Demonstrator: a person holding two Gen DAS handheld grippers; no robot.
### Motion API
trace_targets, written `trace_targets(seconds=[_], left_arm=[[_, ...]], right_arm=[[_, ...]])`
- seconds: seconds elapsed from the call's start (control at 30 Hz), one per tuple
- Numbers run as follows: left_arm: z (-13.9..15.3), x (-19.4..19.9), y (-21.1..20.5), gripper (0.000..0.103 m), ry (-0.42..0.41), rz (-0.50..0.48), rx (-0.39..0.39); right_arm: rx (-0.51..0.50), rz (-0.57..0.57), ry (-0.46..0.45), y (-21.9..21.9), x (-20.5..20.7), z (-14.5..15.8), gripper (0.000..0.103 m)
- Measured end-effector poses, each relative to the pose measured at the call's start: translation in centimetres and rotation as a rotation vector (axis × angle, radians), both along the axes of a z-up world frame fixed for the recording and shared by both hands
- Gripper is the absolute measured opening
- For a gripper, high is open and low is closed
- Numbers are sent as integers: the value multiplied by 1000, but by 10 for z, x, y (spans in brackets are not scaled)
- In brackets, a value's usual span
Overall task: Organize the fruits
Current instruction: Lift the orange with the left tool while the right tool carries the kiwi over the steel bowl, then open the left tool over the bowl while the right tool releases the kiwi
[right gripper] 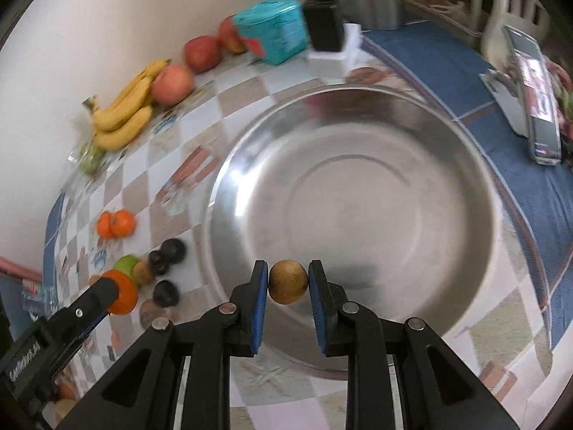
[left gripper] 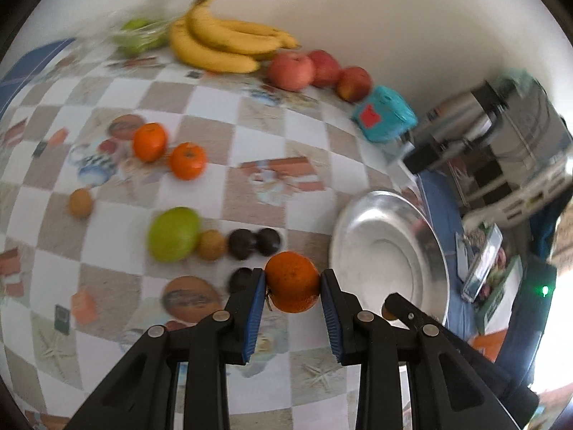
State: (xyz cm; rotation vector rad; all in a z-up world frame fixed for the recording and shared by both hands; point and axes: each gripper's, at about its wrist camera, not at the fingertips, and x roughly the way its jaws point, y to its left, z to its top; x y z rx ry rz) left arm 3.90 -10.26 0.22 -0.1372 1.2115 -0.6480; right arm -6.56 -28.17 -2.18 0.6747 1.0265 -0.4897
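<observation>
- Right gripper [right gripper: 288, 281] is clenching a small brown fruit [right gripper: 288, 282] over the near rim of the steel bowl [right gripper: 447, 136].
- Left gripper [left gripper: 293, 282] is grasping an orange [left gripper: 292, 281], with the bowl lying to its right.

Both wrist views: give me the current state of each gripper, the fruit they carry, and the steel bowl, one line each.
Left gripper: jaws shut on the orange, held above the tablecloth beside the bowl.
Right gripper: jaws shut on a small brown fruit, held over the bowl's near rim.
Steel bowl: upright, nothing inside.
Two oranges: loose on the tablecloth, side by side.
Bananas: bunched, lying by the wall.
</observation>
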Motion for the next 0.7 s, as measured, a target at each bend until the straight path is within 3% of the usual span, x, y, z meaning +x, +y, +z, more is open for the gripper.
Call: trace_targets(seconds=[0.4, 0.7], left_arm=[[-8, -28, -58, 33, -50, -166, -13], [-18, -36, -74, 34, -57, -214, 25]], right_arm=[[4, -151, 39, -36, -29, -9, 24], [14, -158, 54, -38, -31, -13, 24]])
